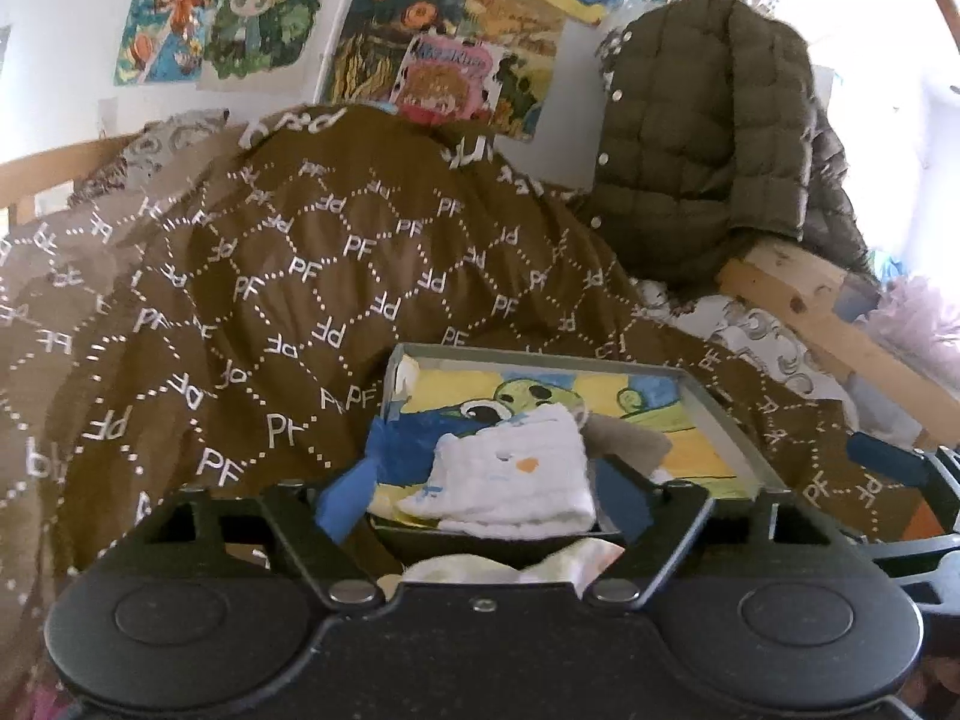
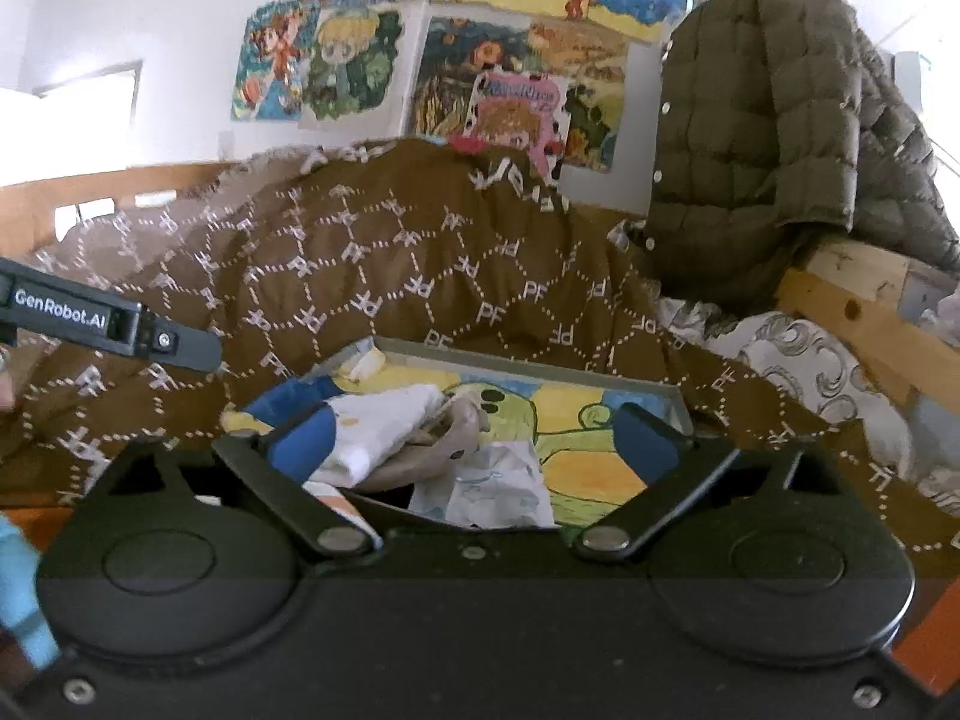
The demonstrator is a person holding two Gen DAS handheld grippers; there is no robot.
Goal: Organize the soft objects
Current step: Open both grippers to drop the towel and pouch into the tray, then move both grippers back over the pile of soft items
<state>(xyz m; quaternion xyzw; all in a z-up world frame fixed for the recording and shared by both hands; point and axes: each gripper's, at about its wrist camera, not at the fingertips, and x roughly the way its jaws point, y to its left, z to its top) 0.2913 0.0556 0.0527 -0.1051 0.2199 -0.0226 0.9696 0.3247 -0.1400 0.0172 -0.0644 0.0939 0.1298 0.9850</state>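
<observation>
A brown quilt (image 1: 288, 276) printed "PF"; the left gripper (image 2: 108, 318) reads "GenRobot.AI".

A child's bedroom: rumpled quilt (image 1: 300, 300) on a wooden bed, cartoon drawings (image 1: 420, 60) on the wall.
</observation>
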